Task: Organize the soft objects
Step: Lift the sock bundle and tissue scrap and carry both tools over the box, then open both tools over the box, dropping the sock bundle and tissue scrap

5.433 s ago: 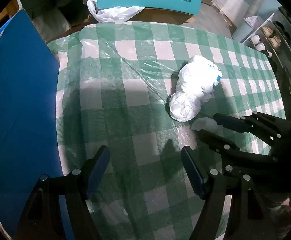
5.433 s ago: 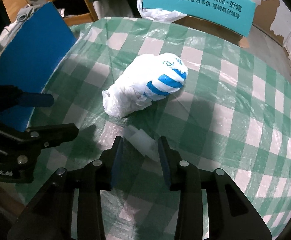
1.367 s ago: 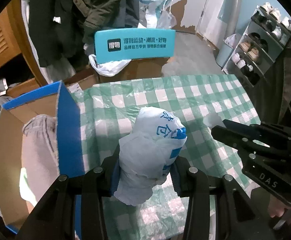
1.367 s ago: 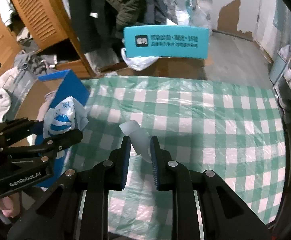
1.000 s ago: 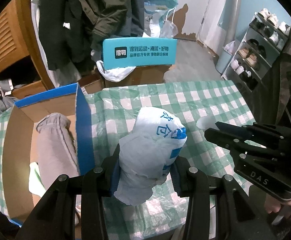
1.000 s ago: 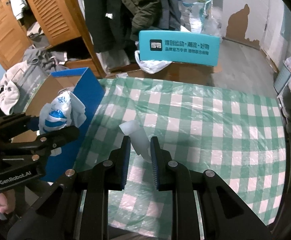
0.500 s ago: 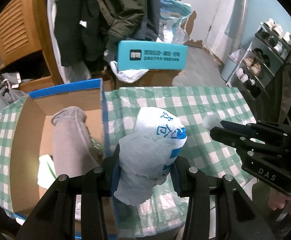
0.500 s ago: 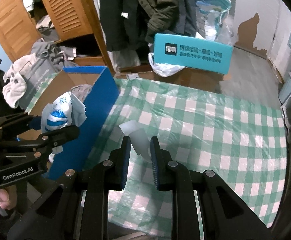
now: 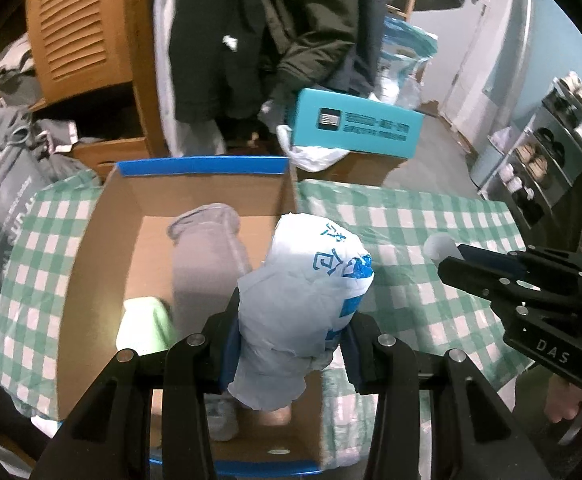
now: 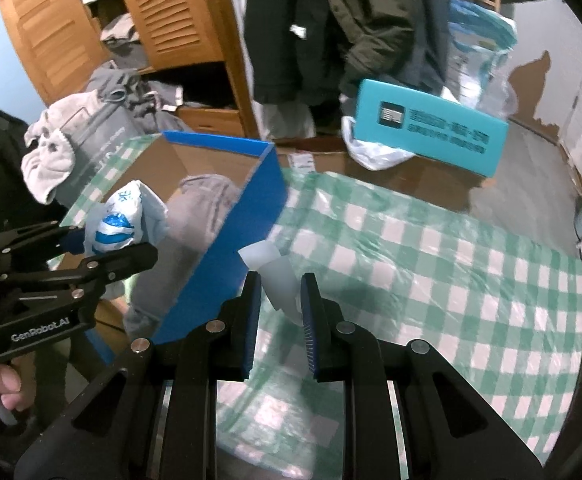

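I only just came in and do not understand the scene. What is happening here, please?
A person is tidying soft things into a cardboard box with a handheld gripper in each hand. The left gripper is shut on a white bundle with blue print and holds it over the open box, where a grey rolled cloth and something pale green already lie. The right gripper is shut on a small white piece, above the green checked tablecloth beside the box.

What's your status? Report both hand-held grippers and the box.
Left hand-held gripper shut on white bundle, over open box. Right hand-held gripper shut on small white piece, above checked cloth. Grey roll already inside; drop path clear.
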The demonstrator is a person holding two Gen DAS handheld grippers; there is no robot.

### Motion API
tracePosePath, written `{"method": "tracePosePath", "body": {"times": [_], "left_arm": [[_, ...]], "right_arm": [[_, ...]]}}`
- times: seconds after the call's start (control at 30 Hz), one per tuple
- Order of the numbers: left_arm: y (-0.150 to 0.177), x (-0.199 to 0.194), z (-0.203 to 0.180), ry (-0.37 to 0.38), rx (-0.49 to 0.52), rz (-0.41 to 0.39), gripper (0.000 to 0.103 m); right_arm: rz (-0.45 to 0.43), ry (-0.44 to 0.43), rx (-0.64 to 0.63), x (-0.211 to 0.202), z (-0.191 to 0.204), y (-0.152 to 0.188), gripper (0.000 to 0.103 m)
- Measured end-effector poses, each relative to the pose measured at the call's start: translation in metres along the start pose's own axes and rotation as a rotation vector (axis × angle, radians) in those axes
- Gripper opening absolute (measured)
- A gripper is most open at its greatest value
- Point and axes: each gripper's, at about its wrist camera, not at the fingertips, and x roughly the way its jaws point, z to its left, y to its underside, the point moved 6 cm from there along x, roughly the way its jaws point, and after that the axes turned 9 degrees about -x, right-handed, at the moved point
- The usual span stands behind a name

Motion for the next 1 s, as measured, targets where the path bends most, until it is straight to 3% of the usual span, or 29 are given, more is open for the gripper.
{"method": "tracePosePath", "body": {"times": [0.17,0.6,1.0], "left_arm": [[0.000,0.004,0.028,-0.046,-0.034,0.002,0.043],[0.006,0.013,0.085,-0.071,-0.137,0.032,0.043],[0.014,0.025,0.111,-0.078,-0.214,0.078,0.045]], "right_arm": [[0.001,-0.025,-0.033,0.010,0.020,-0.014,0.018],[0.033,-0.089,-0.107,0.045,0.073,-0.046,0.018],[0.080,-0.125,-0.150,0.076,0.105,-0.057,0.021]]}}
